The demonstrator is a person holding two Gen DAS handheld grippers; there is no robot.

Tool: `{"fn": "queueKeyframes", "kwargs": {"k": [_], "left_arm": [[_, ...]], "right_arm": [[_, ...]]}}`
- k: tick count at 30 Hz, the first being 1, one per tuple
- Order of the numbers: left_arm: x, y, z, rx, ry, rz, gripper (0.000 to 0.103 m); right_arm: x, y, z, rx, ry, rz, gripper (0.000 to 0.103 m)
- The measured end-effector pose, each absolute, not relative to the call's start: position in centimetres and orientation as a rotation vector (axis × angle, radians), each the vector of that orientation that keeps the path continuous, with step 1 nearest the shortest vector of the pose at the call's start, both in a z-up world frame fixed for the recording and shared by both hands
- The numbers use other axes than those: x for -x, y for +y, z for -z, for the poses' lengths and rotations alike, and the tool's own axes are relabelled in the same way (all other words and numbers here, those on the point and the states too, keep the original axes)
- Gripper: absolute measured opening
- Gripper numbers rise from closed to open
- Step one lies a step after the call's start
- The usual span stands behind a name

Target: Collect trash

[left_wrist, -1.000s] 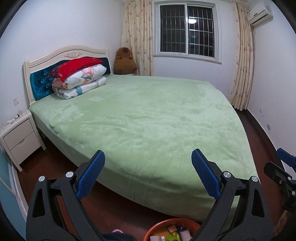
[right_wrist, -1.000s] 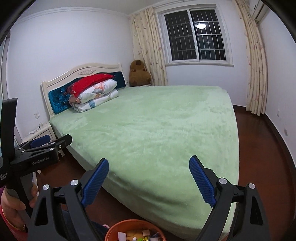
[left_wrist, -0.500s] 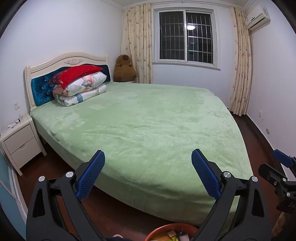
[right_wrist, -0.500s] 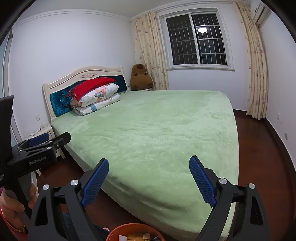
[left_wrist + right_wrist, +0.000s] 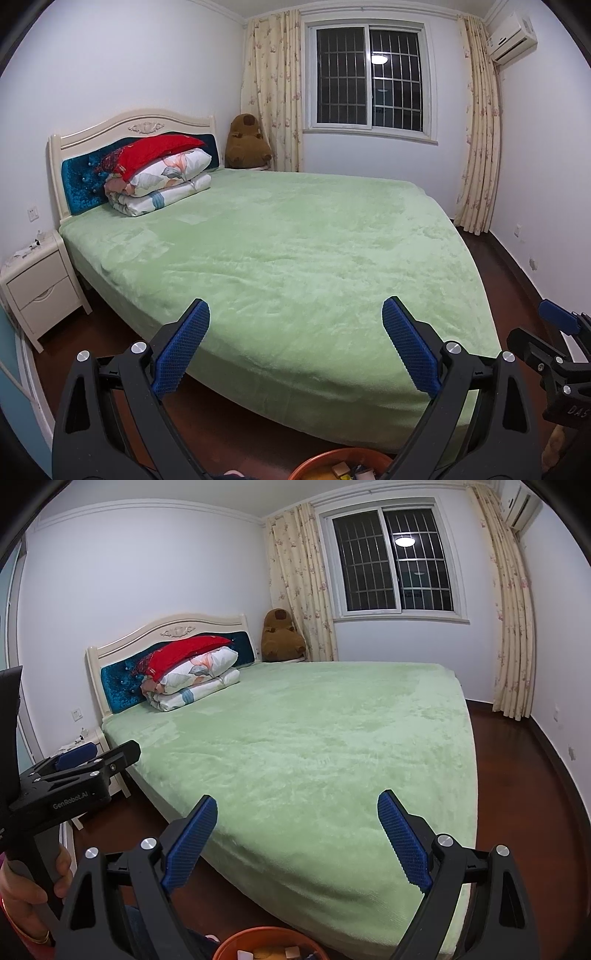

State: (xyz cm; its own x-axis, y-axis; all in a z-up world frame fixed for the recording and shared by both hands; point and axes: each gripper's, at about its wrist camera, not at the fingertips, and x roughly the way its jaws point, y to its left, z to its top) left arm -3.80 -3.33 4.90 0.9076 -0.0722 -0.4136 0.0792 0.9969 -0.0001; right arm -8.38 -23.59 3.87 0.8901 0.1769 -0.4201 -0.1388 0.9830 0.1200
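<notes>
Bed [image 5: 295,251] with a green cover fills the middle of both views, its foot corner pointing toward the cameras. Folded bedding [image 5: 159,177] with a red pillow on top sits against the headboard at ten o'clock, and a brown plush bear [image 5: 245,142] sits beyond it near the curtain. A cream nightstand [image 5: 37,280] stands at nine o'clock. An orange bin [image 5: 266,943] holding scraps of trash sits at six o'clock, on the floor below both tools. The left gripper [image 5: 295,350] and the right gripper [image 5: 297,840] are both spread wide, holding nothing.
</notes>
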Motion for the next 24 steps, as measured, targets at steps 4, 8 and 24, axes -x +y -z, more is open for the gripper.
{"fn": "queueKeyframes", "kwargs": {"k": [4, 8, 24], "left_arm": [[3.88, -3.29, -4.97, -0.014, 0.424, 0.083, 0.092], [3.89, -3.16, -5.13, -0.013, 0.424, 0.085, 0.092], [4.01, -3.22, -5.63, -0.002, 0.413, 0.085, 0.092]], "right_arm": [[8.4, -23.56, -3.88, -0.087, 0.444, -0.164, 0.087], [8.31, -23.53, -3.92, -0.085, 0.443, -0.165, 0.087], [8.2, -23.24, -3.98, -0.081, 0.448, -0.156, 0.087]]}}
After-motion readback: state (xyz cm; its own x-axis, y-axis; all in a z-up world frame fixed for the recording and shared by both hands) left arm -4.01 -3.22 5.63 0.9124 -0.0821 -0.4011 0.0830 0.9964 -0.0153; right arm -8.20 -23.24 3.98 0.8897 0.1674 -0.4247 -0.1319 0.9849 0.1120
